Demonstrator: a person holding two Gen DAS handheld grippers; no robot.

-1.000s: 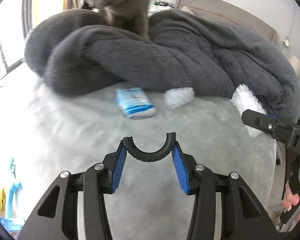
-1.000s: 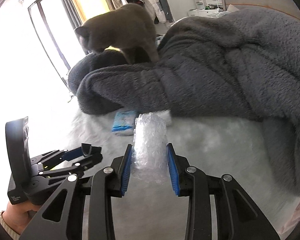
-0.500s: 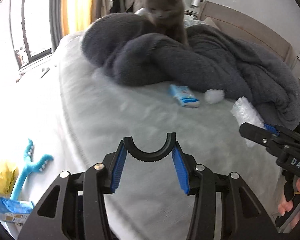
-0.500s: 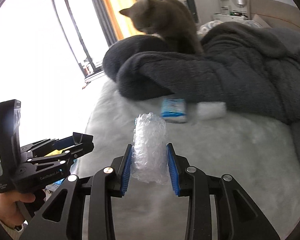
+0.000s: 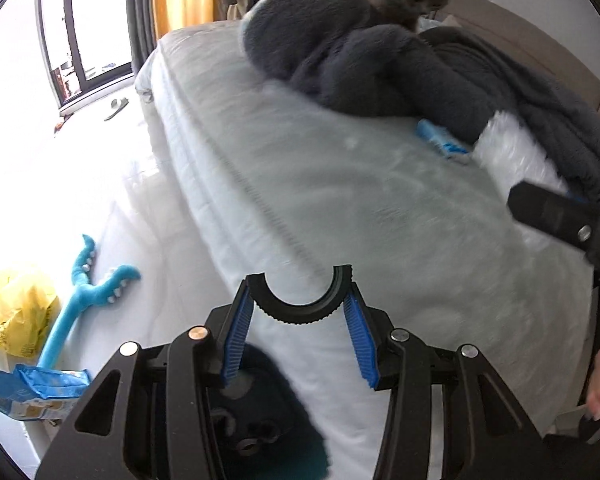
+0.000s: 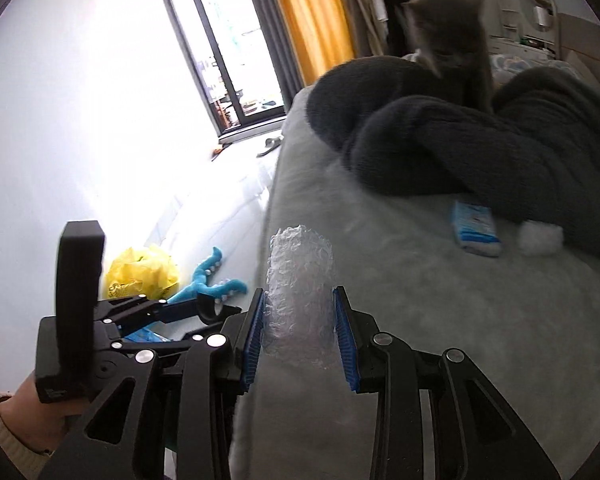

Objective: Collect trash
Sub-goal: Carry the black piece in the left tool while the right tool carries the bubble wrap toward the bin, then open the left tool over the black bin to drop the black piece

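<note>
Nearest, the right gripper [image 6: 299, 322] clamps a bubble-wrap roll [image 6: 301, 292] over the bed's [image 6: 460, 320] left edge; the left gripper [image 5: 299, 320] hangs empty, jaws apart. Farther, a blue packet [image 6: 475, 228] lies below a grey blanket [image 6: 500, 148] and cat [image 6: 452, 40]; a yellow bag [image 6: 140, 270] sits on the floor.

Bright daylight from the window [image 6: 236, 60], blowing out the floor [image 5: 60, 168] and wall to plain white in both views. Motion blur across the bed [image 5: 340, 184], blanket [image 6: 500, 148] and cat [image 6: 452, 36]; gripper frames close to the lens sharp. Strong fisheye bending toward the rims, dark vignette in the corners. Soft shadow under the blanket's edge
</note>
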